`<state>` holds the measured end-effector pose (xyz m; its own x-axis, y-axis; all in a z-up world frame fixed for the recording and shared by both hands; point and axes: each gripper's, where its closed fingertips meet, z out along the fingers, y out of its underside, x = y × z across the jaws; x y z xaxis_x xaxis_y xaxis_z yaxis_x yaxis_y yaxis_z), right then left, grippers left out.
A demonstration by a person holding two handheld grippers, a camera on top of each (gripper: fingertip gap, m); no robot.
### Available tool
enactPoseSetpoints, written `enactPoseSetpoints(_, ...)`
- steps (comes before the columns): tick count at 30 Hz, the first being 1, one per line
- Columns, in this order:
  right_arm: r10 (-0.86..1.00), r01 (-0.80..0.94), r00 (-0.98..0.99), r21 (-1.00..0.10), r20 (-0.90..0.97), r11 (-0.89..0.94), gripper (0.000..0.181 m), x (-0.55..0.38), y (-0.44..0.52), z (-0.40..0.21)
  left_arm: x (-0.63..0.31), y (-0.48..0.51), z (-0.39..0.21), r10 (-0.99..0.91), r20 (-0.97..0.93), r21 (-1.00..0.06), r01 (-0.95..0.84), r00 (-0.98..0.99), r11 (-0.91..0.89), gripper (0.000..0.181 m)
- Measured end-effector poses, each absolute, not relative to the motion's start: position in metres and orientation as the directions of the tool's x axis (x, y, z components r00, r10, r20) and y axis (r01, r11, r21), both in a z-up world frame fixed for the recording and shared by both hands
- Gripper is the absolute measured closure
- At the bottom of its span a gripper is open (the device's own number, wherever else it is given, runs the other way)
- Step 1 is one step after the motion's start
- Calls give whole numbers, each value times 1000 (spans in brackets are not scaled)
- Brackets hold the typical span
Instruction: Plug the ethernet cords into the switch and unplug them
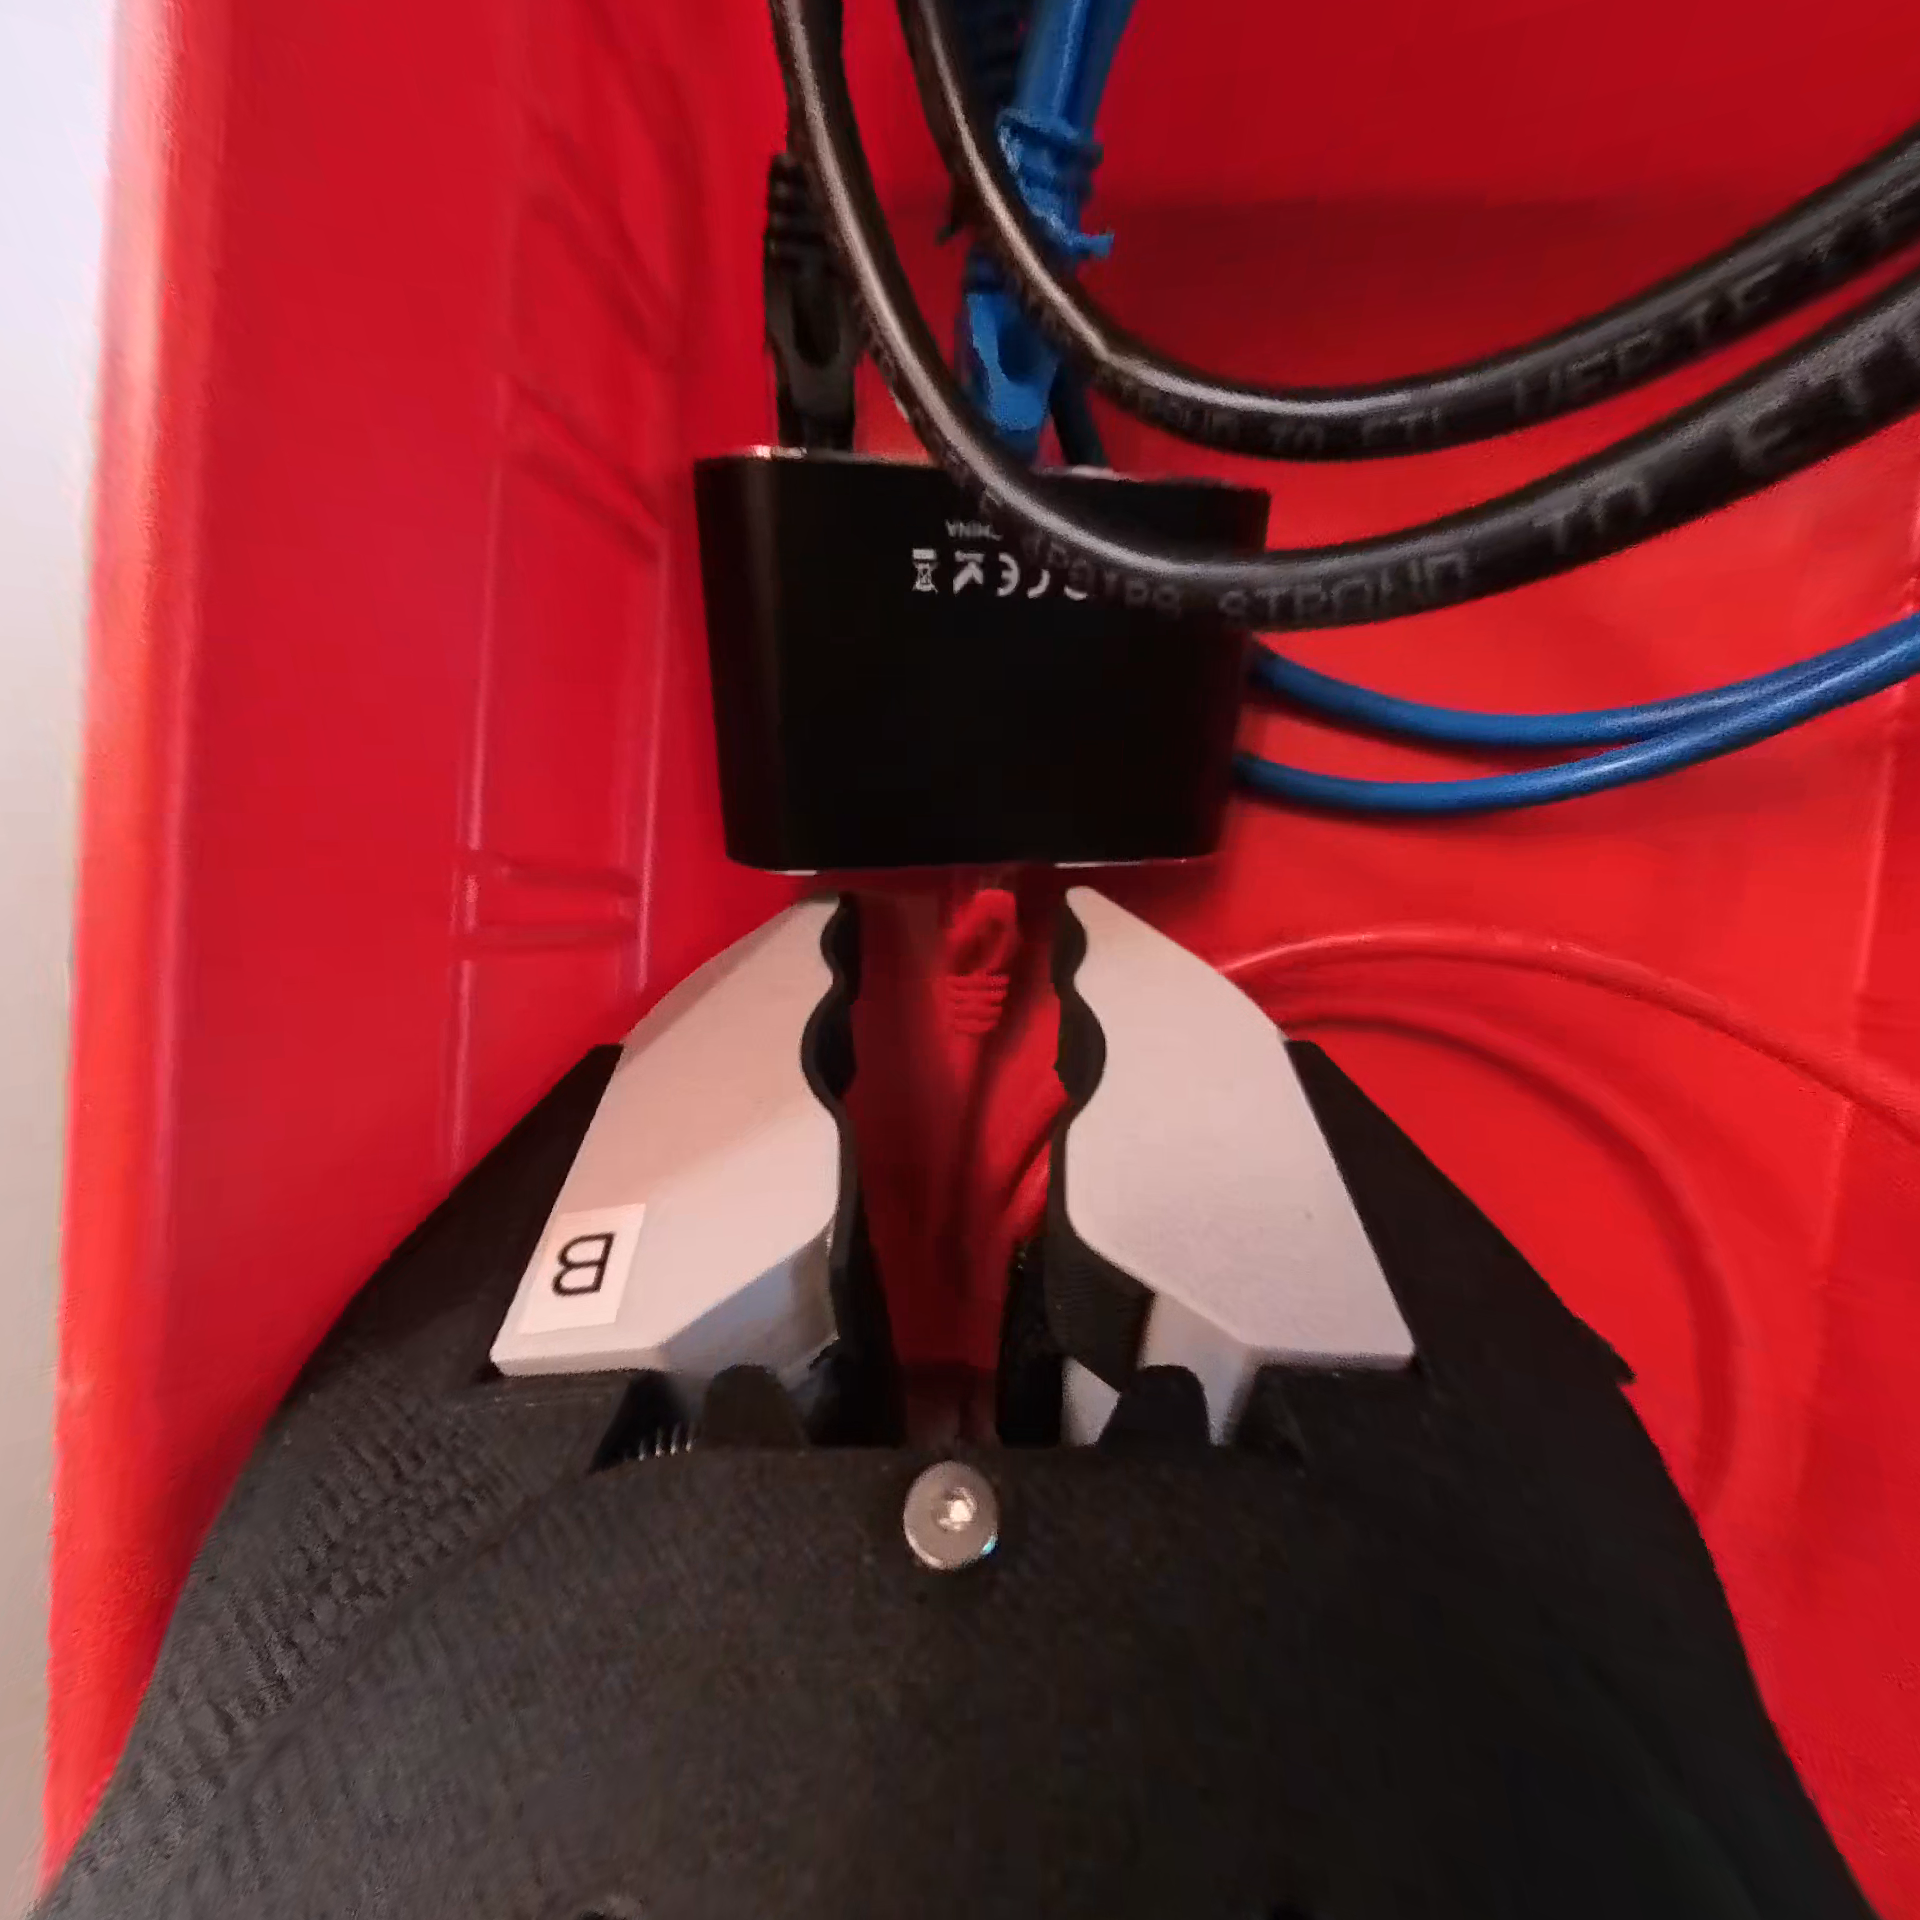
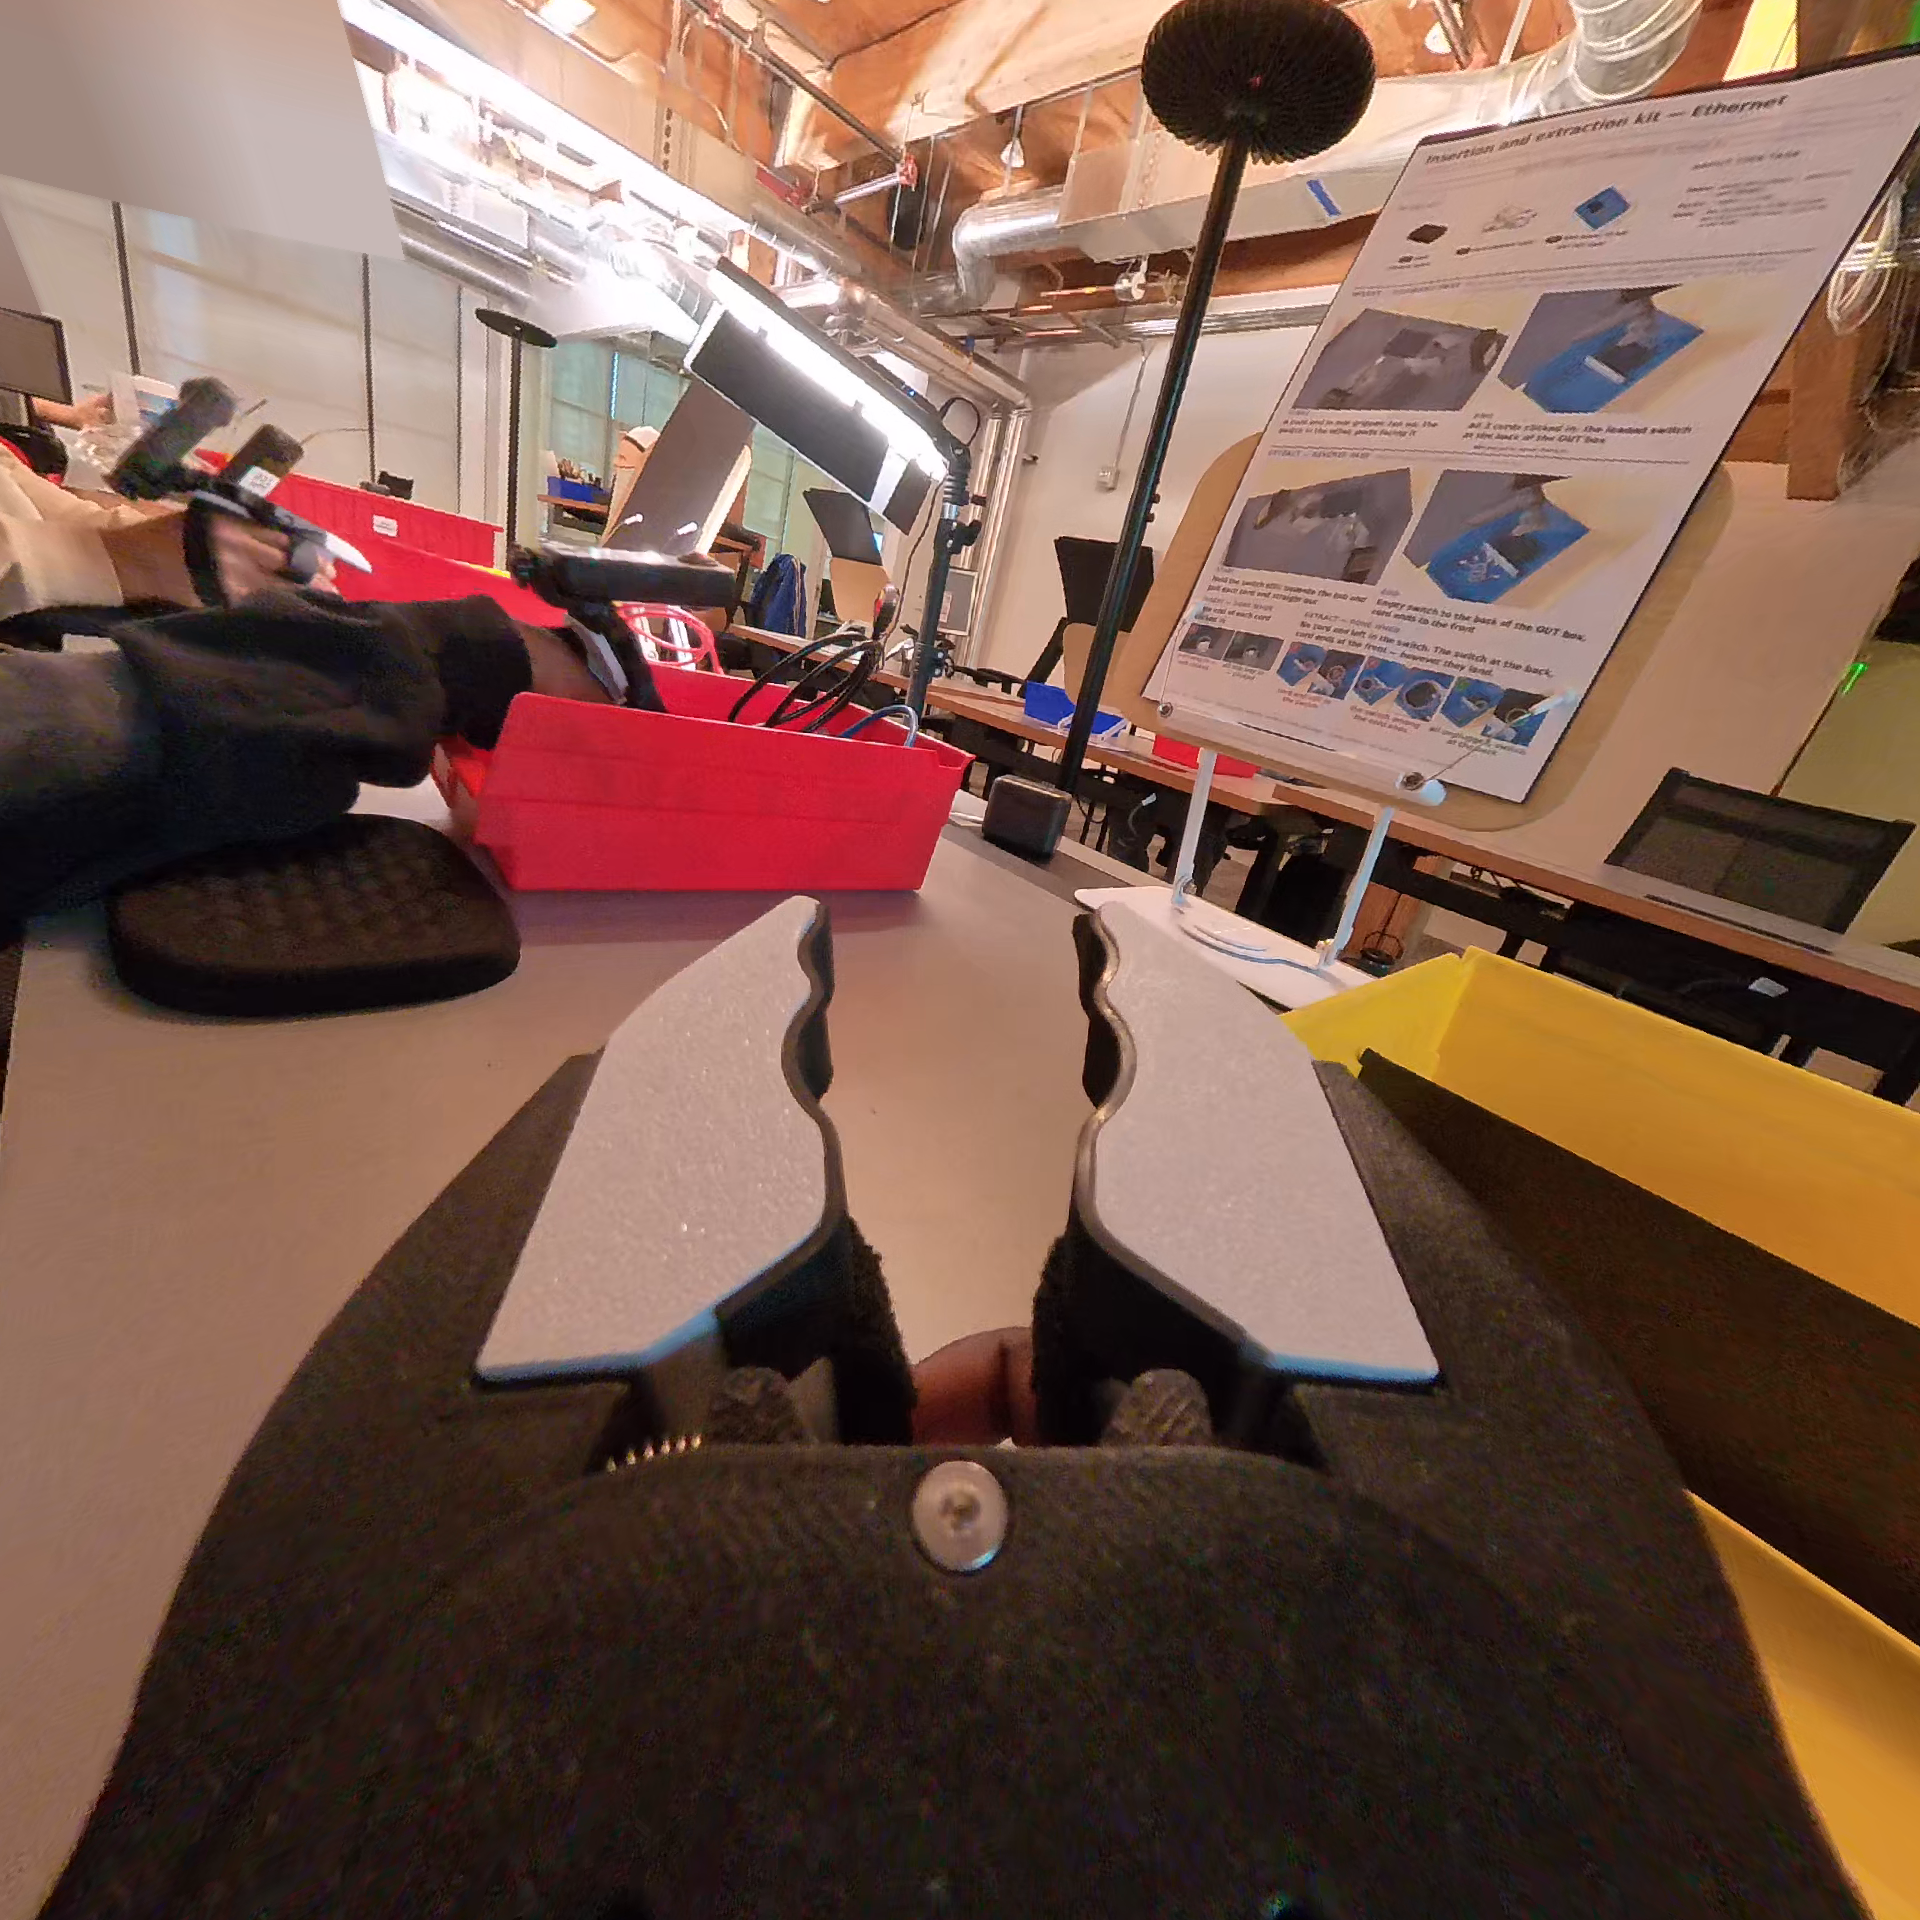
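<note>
Left wrist view: inside a red plastic bin [image 1: 416, 623], the left gripper [image 1: 954, 935] stands spread around a red cord [image 1: 977, 997] plugged into the small black switch [image 1: 977, 675]. Pinch near the plug, then pull straight.

Right wrist view: the right gripper [image 2: 951, 956] hovers spread and empty above the grey table [image 2: 260, 1143].

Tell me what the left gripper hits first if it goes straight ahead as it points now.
The red cord's plug, which already lies between the open left gripper fingers; just beyond it is the near face of the black switch. Depth is hard to judge.

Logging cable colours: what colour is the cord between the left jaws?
Red cord, seen best in the left wrist view.
</note>
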<state>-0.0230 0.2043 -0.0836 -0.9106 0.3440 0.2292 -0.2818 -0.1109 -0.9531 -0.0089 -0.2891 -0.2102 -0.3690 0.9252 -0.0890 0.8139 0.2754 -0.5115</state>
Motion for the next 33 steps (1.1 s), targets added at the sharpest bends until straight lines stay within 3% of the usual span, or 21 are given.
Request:
enactPoseSetpoints(6, 339, -297, -907, -950, 250, -94, 138, -21, 203, -85, -18, -288, -211, 934, -43, -571, 776, -355, 269, 151)
enactPoseSetpoints(8, 339, -301, -906, -949, 255, -91, 138, -21, 203, -85, -20, -285, -211, 945, -34, -572, 781, -326, 249, 163)
enactPoseSetpoints(13, 340, -302, -905, -949, 256, -87, 139, -21, 202, -86, -21, -286, -207, 951, -103, -599, 782, -290, 173, 167)
enactPoseSetpoints(19, 345, -302, -903, -949, 256, -87, 140, -22, 203, -85, -21, -287, -164, 945, -155, -730, 677, -289, 87, 167)
enactPoseSetpoints(27, 349, -312, -898, -947, 268, -76, 141, -22, 202, -86, -22, -281, -78, 934, -120, -947, 320, -337, -6, 168)
enactPoseSetpoints(33, 351, -314, -897, -946, 270, -75, 141, -22, 202, -86, -1, -257, -4, 932, -105, -994, 34, -347, -100, 168)
